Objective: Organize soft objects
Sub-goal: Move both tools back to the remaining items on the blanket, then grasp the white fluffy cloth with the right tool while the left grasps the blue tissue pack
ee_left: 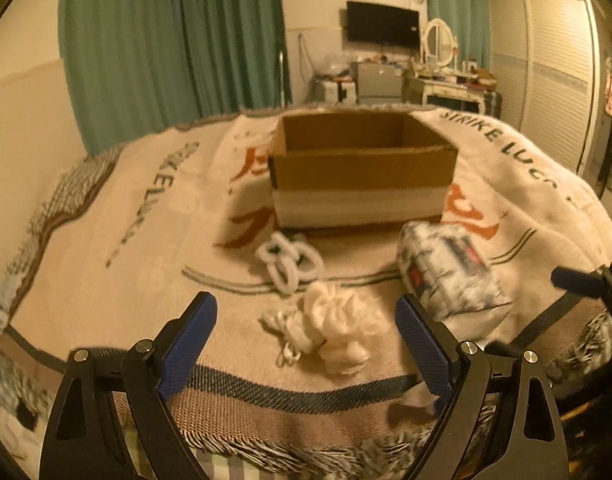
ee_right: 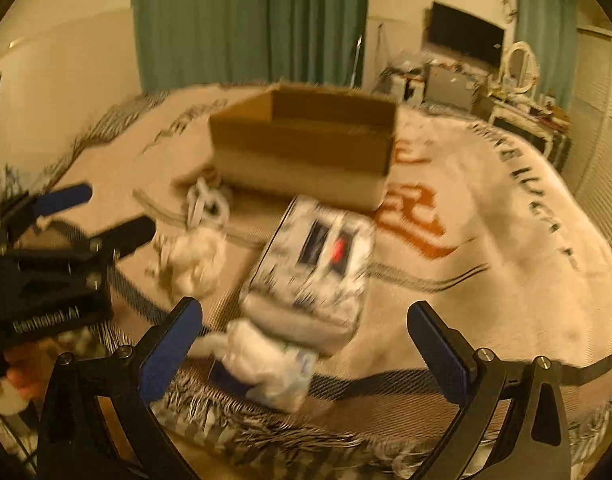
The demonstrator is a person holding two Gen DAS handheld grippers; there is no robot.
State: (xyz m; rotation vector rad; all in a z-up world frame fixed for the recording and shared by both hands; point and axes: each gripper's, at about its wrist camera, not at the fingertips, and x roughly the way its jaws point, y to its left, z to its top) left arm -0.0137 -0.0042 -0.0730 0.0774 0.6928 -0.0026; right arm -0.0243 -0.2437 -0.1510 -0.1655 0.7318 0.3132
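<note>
An open cardboard box (ee_left: 362, 168) stands on the blanket-covered bed; it also shows in the right wrist view (ee_right: 306, 144). In front of it lie white fluffy rings (ee_left: 287, 260), a crumpled white soft cloth (ee_left: 330, 328) and a grey-white printed soft pack (ee_left: 450, 268). My left gripper (ee_left: 306, 344) is open, its jaws either side of the white cloth, just short of it. My right gripper (ee_right: 306, 344) is open around the near end of the printed pack (ee_right: 314, 264). The white cloth (ee_right: 193, 260) and rings (ee_right: 207, 204) lie left of it.
The blanket (ee_left: 125, 240) has a fringed front edge (ee_left: 265, 452). The left gripper's body (ee_right: 53, 264) sits at the left of the right wrist view. Green curtains (ee_left: 165, 40), a TV (ee_left: 382, 24), a dresser and wardrobe stand beyond the bed.
</note>
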